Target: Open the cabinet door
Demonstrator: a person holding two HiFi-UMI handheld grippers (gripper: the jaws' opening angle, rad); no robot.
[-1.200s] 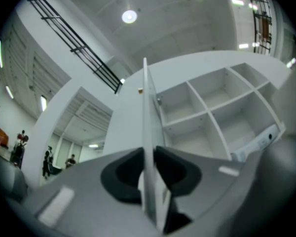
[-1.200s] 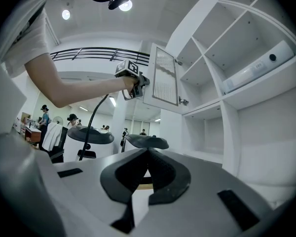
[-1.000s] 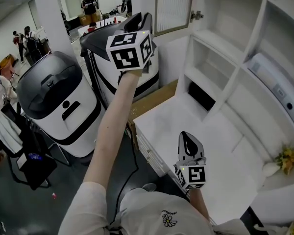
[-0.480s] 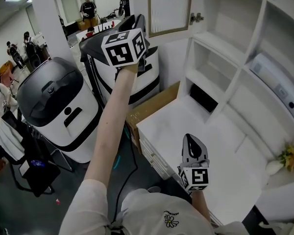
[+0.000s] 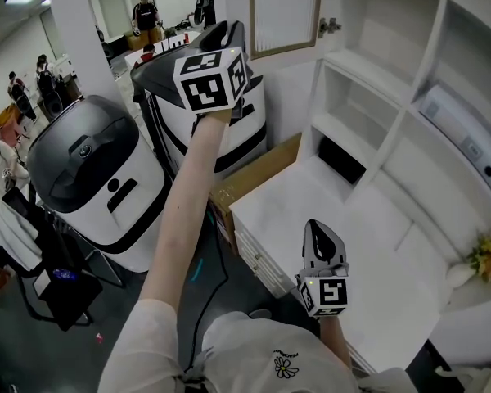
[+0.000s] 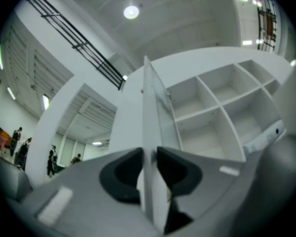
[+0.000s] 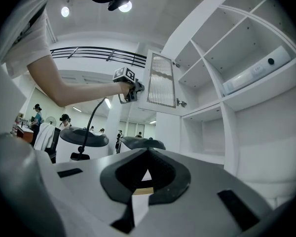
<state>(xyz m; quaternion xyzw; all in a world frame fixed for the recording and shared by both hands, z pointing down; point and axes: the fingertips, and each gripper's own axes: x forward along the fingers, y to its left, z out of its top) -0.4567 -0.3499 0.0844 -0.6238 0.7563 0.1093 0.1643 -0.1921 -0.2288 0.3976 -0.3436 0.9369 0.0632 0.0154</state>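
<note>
Left gripper [image 6: 149, 154] pinches the cabinet door [image 6: 149, 98] edge narrowly; right gripper [image 7: 147, 154] closed, empty

the white-framed cabinet door [image 5: 283, 11] with a ribbed panel is standing swung open from the shelving [image 5: 356, 64].

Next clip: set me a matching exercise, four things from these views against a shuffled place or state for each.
Things:
1. cabinet door
2. left gripper
3. right gripper
4. yellow flowers

Places or states:
A. jaws together, nothing between them
B. swung open
C. low at the head view's right edge
D. clamped on the door's edge

Pairs: 1-B, 2-D, 3-A, 4-C.
</note>
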